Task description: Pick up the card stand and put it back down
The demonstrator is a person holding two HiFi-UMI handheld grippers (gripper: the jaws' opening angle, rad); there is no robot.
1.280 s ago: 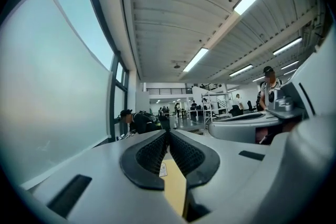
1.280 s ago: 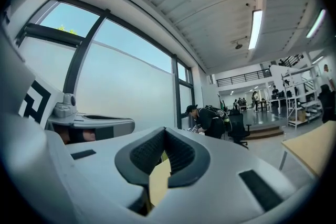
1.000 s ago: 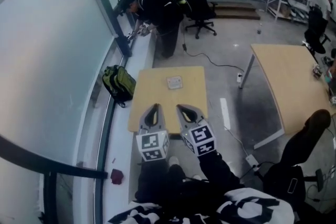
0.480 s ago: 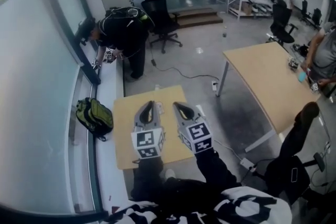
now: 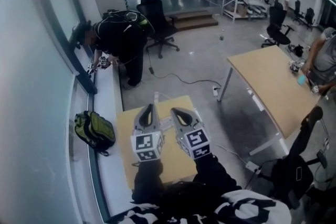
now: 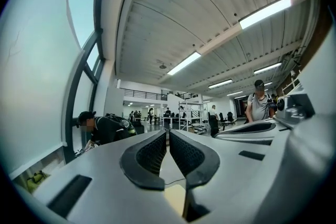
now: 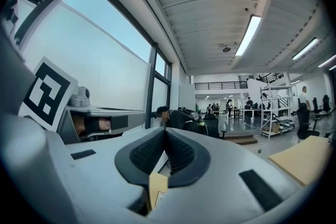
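**Over the small table, both claws closed**

From your head camera, the left gripper [image 5: 148, 108] and right gripper [image 5: 175, 112] sit side by side above the small wooden table [image 5: 173, 160]. The card stand [image 5: 166, 123] lies on the top between them; you cannot tell whether either claw touches it. A white ledge [image 5: 111, 165] runs along the table's edge at 9 o'clock, and a green backpack [image 5: 94, 131] lies by the window there. Open concrete floor [image 5: 205, 60] spreads from 12 to 3. It is bounded by a larger table [image 5: 273, 86] at 2 and an office chair [image 5: 157, 23] at 12. A person [image 5: 121, 34] bends at the window at 11.

Left gripper view: your jaws are pressed together and hold nothing, with the window wall [image 6: 37, 86] at 9.

Right gripper view: your jaws meet with nothing pinched, and the larger table's corner shows at 4.
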